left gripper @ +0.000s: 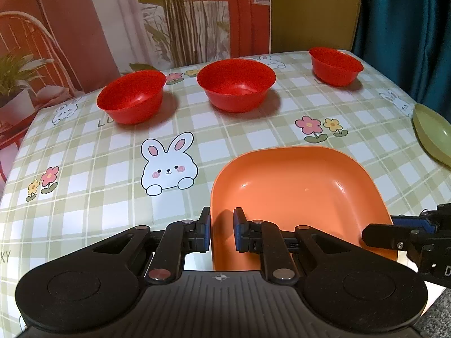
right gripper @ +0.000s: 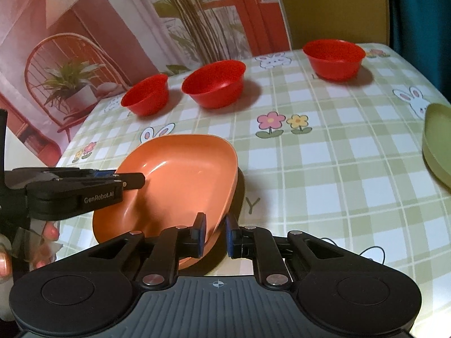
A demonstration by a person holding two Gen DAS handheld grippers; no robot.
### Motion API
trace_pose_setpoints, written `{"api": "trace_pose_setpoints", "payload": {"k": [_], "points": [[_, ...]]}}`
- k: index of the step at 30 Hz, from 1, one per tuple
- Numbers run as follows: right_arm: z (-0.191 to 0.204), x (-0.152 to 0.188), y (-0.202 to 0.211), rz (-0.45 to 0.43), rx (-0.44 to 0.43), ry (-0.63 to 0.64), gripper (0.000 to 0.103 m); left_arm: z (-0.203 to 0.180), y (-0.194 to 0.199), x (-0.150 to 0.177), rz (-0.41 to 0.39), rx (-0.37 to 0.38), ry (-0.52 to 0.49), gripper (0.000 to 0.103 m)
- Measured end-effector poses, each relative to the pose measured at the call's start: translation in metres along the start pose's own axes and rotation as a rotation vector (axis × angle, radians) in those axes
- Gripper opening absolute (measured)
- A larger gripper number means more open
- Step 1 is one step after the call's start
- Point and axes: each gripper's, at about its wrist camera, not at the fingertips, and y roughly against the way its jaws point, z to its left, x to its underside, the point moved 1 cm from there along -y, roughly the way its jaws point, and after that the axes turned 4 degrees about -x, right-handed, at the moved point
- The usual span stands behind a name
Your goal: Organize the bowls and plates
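Observation:
An orange square plate (left gripper: 298, 186) lies near the table's front edge, and both grippers hold it. My left gripper (left gripper: 221, 231) is shut on its left rim, one pad inside the plate and one outside. In the right wrist view my right gripper (right gripper: 215, 233) is shut on the right rim of the same plate (right gripper: 183, 174), which sits tilted with a dark shadow under its right side. Three red bowls (left gripper: 131, 97) (left gripper: 236, 84) (left gripper: 335, 66) stand upright and apart in a row at the back. A green plate (right gripper: 438, 140) lies at the right edge.
The table wears a green checked cloth (left gripper: 253, 140) with rabbits and flowers. A printed backdrop hangs behind the far edge and a teal curtain (left gripper: 408, 28) hangs at the right. A person's fingers (right gripper: 48, 231) show at the lower left of the right wrist view.

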Motion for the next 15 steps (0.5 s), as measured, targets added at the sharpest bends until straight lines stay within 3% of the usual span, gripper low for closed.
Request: {"api": "trace_pose_setpoints", "payload": {"k": [8,15], "points": [[0.0,0.003,-0.007,0.024,0.0,0.003,0.014,0.005,-0.005,0.008,0.018,0.005,0.043,0.018],[0.003,0.002,-0.006,0.023,0.003,0.02,0.022,0.006,-0.002,0.011,0.004,-0.004,0.055,0.018]]}}
